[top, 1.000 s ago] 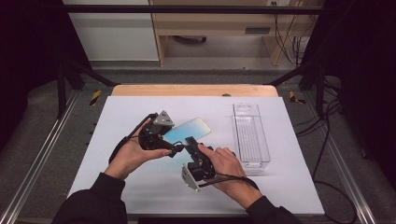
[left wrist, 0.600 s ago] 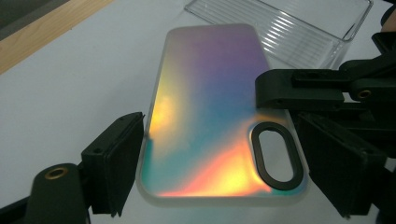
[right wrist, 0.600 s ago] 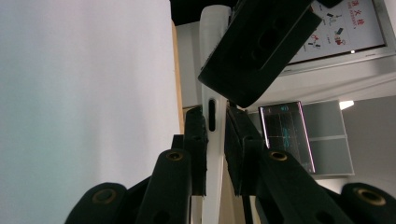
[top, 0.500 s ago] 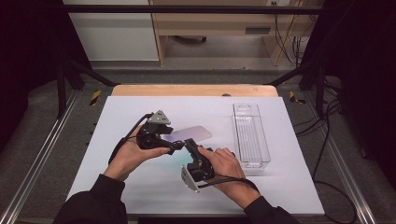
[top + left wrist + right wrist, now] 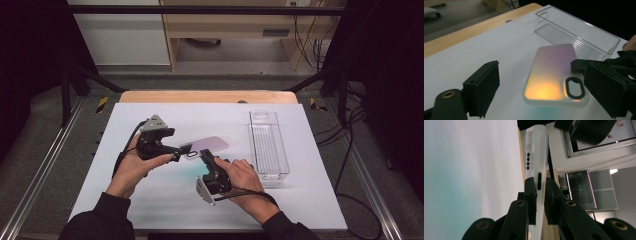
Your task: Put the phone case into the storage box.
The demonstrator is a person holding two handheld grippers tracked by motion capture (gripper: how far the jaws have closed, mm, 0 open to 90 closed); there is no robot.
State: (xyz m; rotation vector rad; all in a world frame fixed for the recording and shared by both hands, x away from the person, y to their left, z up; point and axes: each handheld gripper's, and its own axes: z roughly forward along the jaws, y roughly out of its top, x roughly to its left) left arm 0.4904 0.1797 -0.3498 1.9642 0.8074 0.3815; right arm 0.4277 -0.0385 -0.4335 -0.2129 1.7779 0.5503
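Note:
An iridescent phone case [image 5: 209,144] is held just above the white mat, pink and gold in the left gripper view [image 5: 554,72]. My right gripper [image 5: 204,156] is shut on its edge near the camera cutout; in the right gripper view the pads [image 5: 531,195] pinch the white rim of the case [image 5: 536,150]. My left gripper [image 5: 181,150] is open, and its jaws have just been opening. In its own view the left gripper [image 5: 544,92] stands wide, with the case's near end between the jaws and untouched.
A clear plastic tray [image 5: 268,145] lies lengthwise on the right of the white mat [image 5: 150,200]. A wooden table edge [image 5: 207,96] runs along the far side. Cables trail from both grippers, and metal rails flank the table.
The case has tipped flatter, its upper face going from teal to pink. My left gripper has drawn slightly left along the mat. The right hand has stayed put.

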